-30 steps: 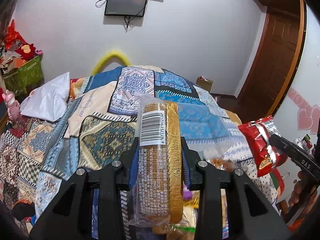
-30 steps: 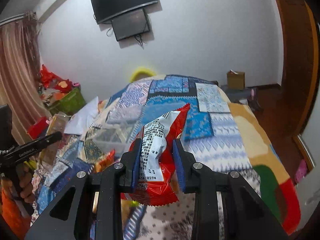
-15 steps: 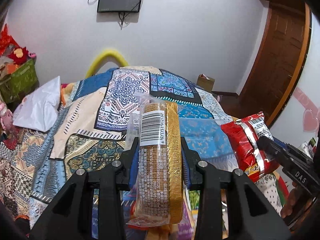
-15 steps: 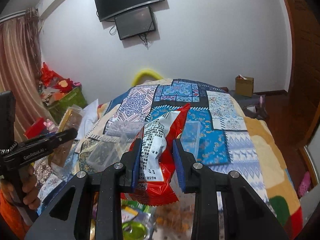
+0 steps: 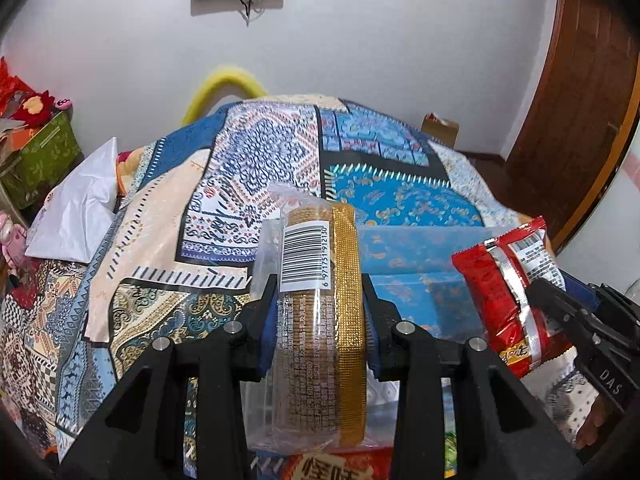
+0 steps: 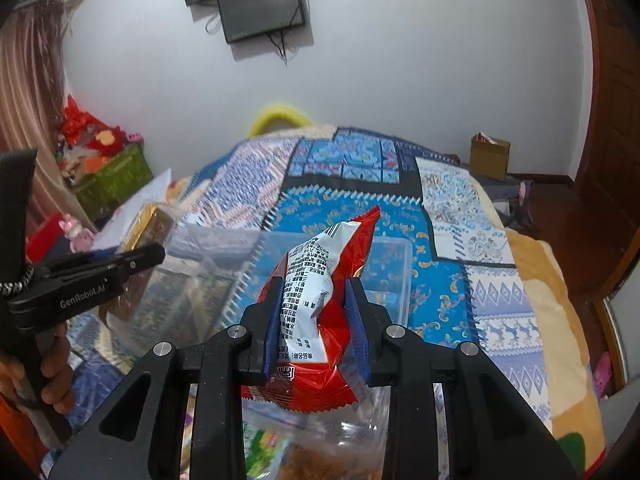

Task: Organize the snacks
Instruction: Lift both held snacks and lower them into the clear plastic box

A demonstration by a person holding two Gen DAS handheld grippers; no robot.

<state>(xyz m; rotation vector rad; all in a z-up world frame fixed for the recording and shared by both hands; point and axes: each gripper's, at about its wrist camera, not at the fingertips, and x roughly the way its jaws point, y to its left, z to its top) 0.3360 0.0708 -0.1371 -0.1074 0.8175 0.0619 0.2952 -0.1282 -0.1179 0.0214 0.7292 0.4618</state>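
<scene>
Left tongs [image 5: 320,320] clamped on biscuit roll [image 5: 320,332], clear wrap w/ gold strip, upright between pads; barcode label reads 6 971751 912130. Right tongs [image 6: 316,320] clamped on red snack bag [image 6: 316,304], white back panel w/ small Chinese print, not legible. Both held above clear plastic box [image 6: 384,264] on patchwork bedspread [image 5: 400,204]. Left tool body marked "GenRobot.AI", right tool "DAS". Red pack w/ Chinese chars [image 5: 332,466] at btm edge, left view.
</scene>
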